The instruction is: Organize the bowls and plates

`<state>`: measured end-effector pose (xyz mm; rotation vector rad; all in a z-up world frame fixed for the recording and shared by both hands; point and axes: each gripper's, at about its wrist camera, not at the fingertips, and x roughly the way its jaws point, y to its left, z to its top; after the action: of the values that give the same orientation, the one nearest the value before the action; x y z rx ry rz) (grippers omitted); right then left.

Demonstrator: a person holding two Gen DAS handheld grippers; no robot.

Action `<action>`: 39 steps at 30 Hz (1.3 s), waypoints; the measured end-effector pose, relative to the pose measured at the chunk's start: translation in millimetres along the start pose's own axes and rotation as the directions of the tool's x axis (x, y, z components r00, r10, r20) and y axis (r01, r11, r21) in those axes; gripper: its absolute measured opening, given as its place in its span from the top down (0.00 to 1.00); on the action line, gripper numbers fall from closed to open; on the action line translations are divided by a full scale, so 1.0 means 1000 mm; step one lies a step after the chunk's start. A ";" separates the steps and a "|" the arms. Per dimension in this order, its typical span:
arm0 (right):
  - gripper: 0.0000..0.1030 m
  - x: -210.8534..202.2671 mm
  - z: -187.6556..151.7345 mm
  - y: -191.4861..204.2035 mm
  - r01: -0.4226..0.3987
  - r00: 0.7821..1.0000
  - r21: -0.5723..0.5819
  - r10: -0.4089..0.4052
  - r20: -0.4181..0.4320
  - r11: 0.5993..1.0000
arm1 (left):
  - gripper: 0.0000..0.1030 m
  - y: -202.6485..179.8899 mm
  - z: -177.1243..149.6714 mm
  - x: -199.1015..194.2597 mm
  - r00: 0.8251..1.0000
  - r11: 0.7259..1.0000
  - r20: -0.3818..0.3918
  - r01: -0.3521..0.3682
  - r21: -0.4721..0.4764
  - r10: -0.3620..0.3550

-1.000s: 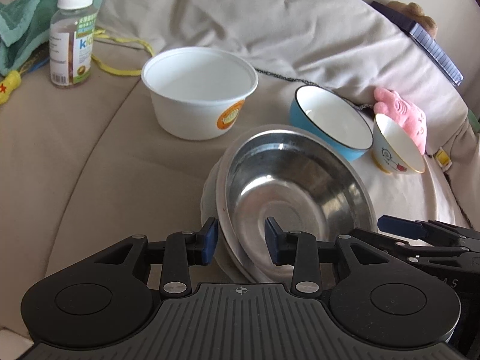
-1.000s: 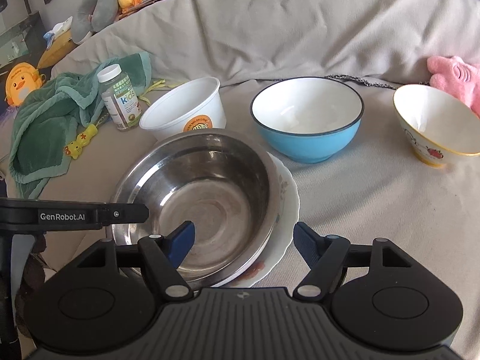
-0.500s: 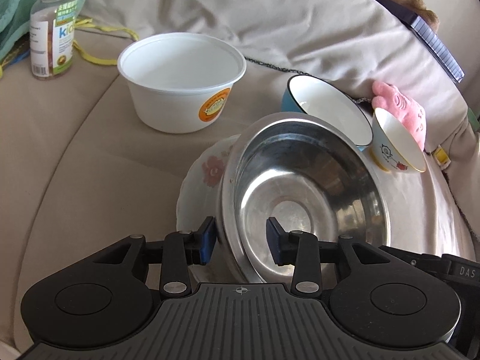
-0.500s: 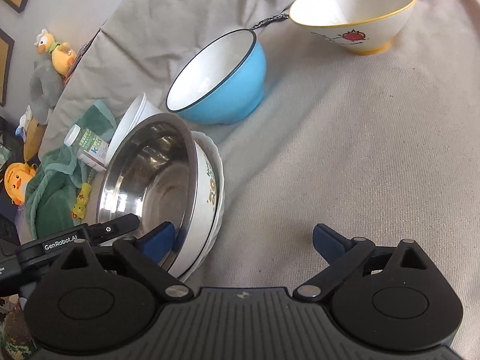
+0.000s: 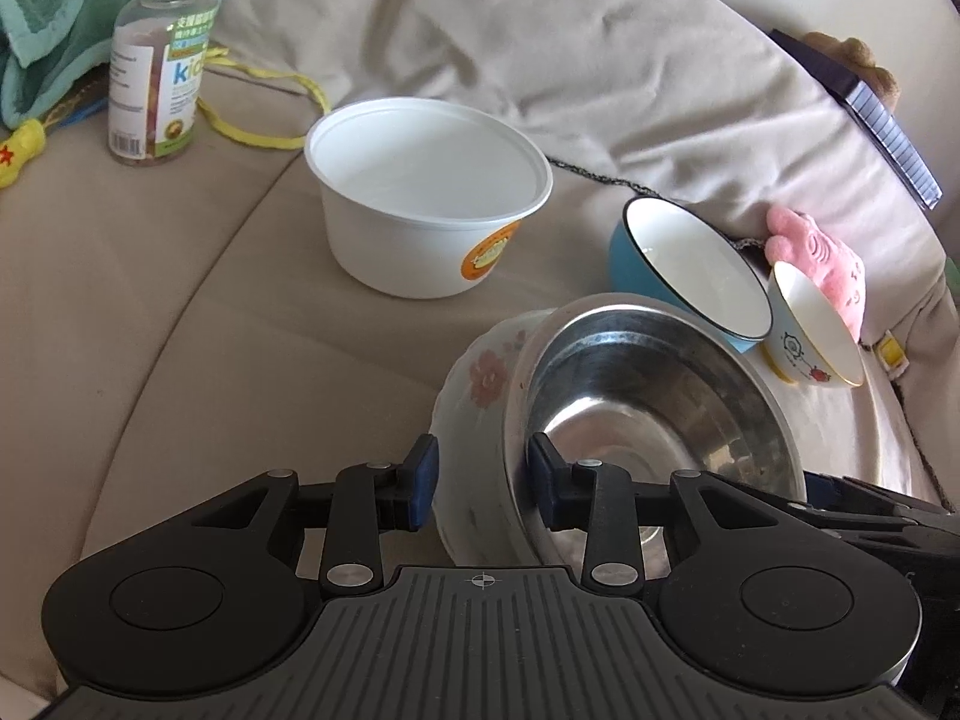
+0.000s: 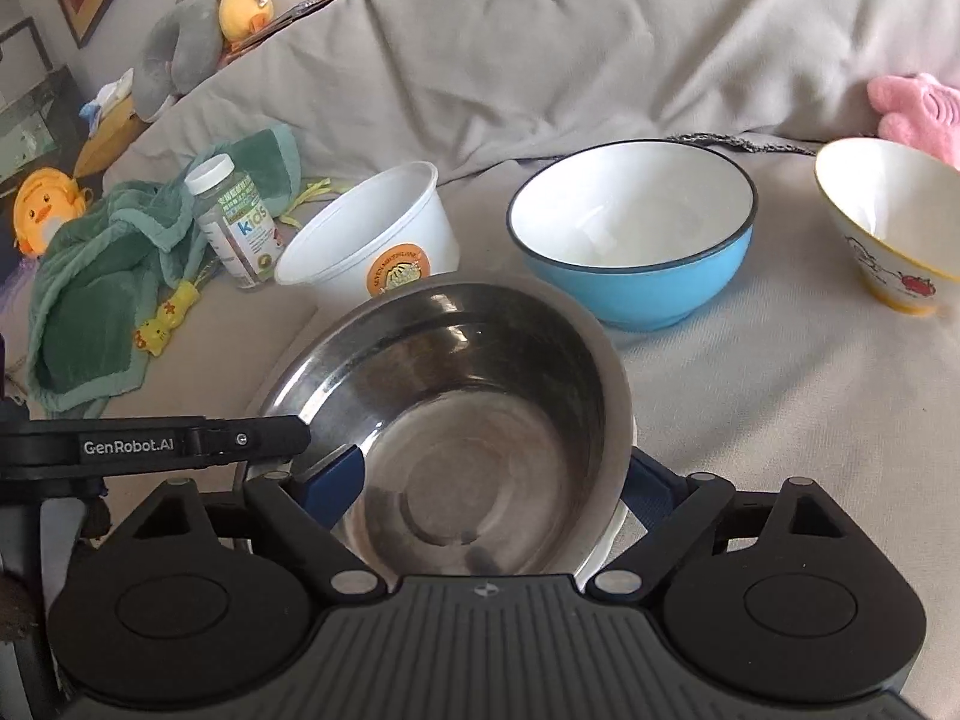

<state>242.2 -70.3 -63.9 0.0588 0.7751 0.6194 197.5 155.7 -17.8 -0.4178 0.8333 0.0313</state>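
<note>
Most of the flowered plate (image 5: 480, 372) is hidden under the steel bowl (image 6: 480, 420) nested in it; only its rim shows, and from the right wrist view barely a white sliver. The stack sits tilted on the sofa cushion (image 5: 180, 300). The left gripper (image 5: 480, 480) comes in low from the near edge, its fingers (image 5: 420, 480) closed on the rims of both plate and bowl. The right gripper (image 6: 492, 486) has its fingers (image 6: 333, 480) spread wide, straddling the stack, one pad inside the bowl; whether either pad touches, I cannot tell.
</note>
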 end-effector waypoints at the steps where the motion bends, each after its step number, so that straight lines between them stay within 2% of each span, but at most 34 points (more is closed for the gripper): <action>1: 0.11 0.000 0.000 -0.002 -0.015 1.000 0.004 0.015 -0.006 1.000 | 0.67 -0.001 0.000 0.001 1.000 1.000 -0.003 0.007 0.001 -0.007; 5: 0.11 -0.007 0.000 -0.006 0.006 1.000 -0.014 -0.006 0.013 1.000 | 0.67 -0.005 0.000 0.002 1.000 1.000 -0.001 -0.001 0.006 0.001; 8: 0.11 -0.031 0.005 -0.016 0.060 0.994 -0.023 -0.057 0.093 0.998 | 0.67 -0.009 0.005 -0.009 0.998 0.999 0.049 -0.044 0.013 0.043; 10: 0.10 -0.053 0.010 -0.034 0.127 0.977 0.002 -0.125 0.173 0.992 | 0.67 -0.017 0.012 -0.019 0.991 0.997 0.116 -0.073 0.026 0.069; 12: 0.07 -0.068 0.016 -0.058 0.223 0.949 0.032 -0.225 0.222 0.974 | 0.67 -0.031 0.022 -0.025 0.984 0.997 0.169 -0.068 0.038 0.061; 15: 0.05 -0.077 0.025 -0.102 0.438 0.874 0.040 -0.436 0.213 0.898 | 0.67 -0.075 0.037 -0.020 0.980 0.996 0.198 0.013 0.091 -0.031; 17: 0.05 -0.079 0.028 -0.129 0.581 0.800 0.019 -0.575 0.172 0.814 | 0.67 -0.110 0.042 -0.006 0.977 0.988 0.179 0.093 0.122 -0.114; 19: 0.05 -0.085 0.024 -0.151 0.678 0.724 -0.003 -0.666 0.179 0.735 | 0.67 -0.151 0.042 0.017 0.971 0.977 0.149 0.171 0.128 -0.189; 20: 0.05 -0.091 0.020 -0.161 0.692 0.708 0.003 -0.679 0.197 0.722 | 0.67 -0.169 0.042 0.030 0.966 0.970 0.133 0.206 0.129 -0.223; 21: 0.05 -0.097 0.017 -0.174 0.680 0.716 0.018 -0.669 0.200 0.733 | 0.67 -0.185 0.042 0.044 0.962 0.964 0.116 0.233 0.127 -0.248; 22: 0.05 -0.103 0.015 -0.185 0.648 0.743 0.037 -0.642 0.188 0.761 | 0.67 -0.203 0.041 0.060 0.960 0.960 0.087 0.253 0.122 -0.264; 25: 0.09 -0.117 0.016 -0.227 0.491 0.846 0.137 -0.509 0.158 0.860 | 0.66 -0.238 0.042 0.100 0.964 0.962 0.028 0.261 0.084 -0.264; 27: 0.13 -0.120 0.023 -0.250 0.406 0.886 0.198 -0.437 0.151 0.892 | 0.67 -0.252 0.042 0.118 0.969 0.968 0.010 0.246 0.051 -0.247; 29: 0.21 -0.117 0.035 -0.268 0.350 0.909 0.233 -0.389 0.151 0.907 | 0.67 -0.260 0.044 0.134 0.978 0.977 0.000 0.209 0.030 -0.209; 31: 0.24 -0.108 0.053 -0.282 0.300 0.924 0.259 -0.347 0.160 0.918 | 0.67 -0.263 0.045 0.149 0.990 0.990 -0.016 0.140 0.023 -0.140; 33: 0.29 -0.093 0.070 -0.293 0.259 0.939 0.282 -0.309 0.151 0.924 | 0.67 -0.267 0.045 0.160 0.995 0.995 -0.025 0.100 0.026 -0.099; 35: 0.38 -0.072 0.086 -0.300 0.206 0.957 0.282 -0.253 0.143 0.937 | 0.67 -0.267 0.042 0.169 0.996 0.996 -0.028 0.083 0.020 -0.082; 36: 0.39 -0.060 0.093 -0.303 0.197 0.961 0.276 -0.242 0.138 0.941 | 0.67 -0.268 0.041 0.174 0.996 0.997 -0.032 0.082 0.012 -0.081; 39: 0.47 -0.027 0.106 -0.303 0.209 0.965 0.255 -0.241 0.102 0.944 | 0.66 -0.272 0.042 0.190 0.996 0.997 -0.040 0.077 0.007 -0.077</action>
<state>450.7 -315.1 -52.0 0.2300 0.7136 0.2976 407.1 -104.4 -36.0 -0.4432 0.8557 -0.0522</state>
